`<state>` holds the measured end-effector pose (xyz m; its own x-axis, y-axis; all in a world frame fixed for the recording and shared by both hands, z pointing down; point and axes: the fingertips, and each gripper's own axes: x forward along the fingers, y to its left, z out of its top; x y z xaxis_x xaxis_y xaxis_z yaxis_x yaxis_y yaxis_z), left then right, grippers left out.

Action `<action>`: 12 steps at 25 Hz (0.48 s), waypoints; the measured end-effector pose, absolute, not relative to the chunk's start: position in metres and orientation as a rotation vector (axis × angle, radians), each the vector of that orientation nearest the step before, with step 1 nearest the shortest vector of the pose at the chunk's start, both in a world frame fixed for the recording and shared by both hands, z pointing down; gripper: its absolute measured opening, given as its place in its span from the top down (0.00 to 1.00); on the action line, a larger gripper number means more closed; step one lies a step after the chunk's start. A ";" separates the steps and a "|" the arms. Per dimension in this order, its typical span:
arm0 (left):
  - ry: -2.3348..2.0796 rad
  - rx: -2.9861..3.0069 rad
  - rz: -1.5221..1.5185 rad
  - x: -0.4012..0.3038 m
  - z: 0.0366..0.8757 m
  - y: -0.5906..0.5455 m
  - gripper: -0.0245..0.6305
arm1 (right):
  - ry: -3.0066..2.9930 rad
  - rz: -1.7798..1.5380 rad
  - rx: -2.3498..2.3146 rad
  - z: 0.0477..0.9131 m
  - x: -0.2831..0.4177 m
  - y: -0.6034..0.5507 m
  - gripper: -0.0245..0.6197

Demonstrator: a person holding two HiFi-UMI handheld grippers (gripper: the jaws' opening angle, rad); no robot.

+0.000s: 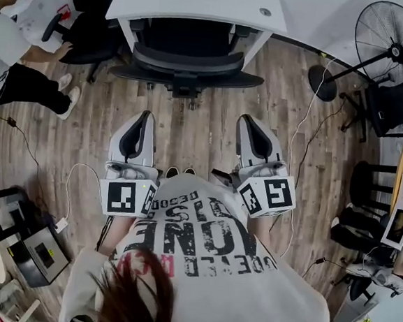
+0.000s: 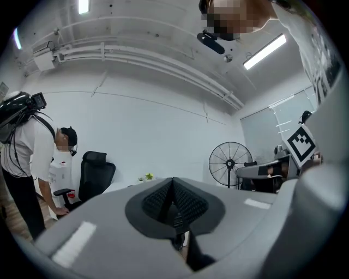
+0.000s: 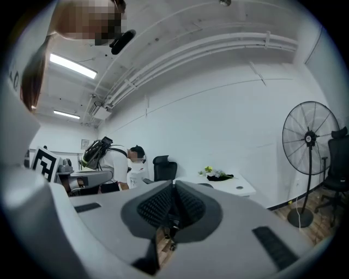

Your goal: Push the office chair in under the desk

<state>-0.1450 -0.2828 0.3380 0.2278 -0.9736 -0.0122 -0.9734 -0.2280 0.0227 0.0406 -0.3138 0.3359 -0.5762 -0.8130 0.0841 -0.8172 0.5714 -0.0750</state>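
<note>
Right hand-held gripper [image 1: 250, 122] apart from chair [image 1: 187, 63]

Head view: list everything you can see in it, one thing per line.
desk: one, white, top centre
office chair: one, black, seat partly under the desk
second chair: one, black, top left
third chair: one, black, right edge
other person: one, white shirt, top left, beside the second chair
fan: one, black, top right
floor: brown wood planks
left claw: one, white and black, shut, empty, short of the office chair
right claw: one, white and black, shut, empty, short of the office chair
</note>
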 end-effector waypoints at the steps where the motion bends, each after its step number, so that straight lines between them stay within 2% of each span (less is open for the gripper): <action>1: -1.946 2.450 -0.036 -0.146 0.339 -0.283 0.94 | -2.750 0.165 1.427 0.336 0.040 -0.314 0.92; 12: -1.966 2.463 -0.040 -0.147 0.339 -0.296 0.94 | -2.760 0.163 1.413 0.335 0.043 -0.325 0.92</action>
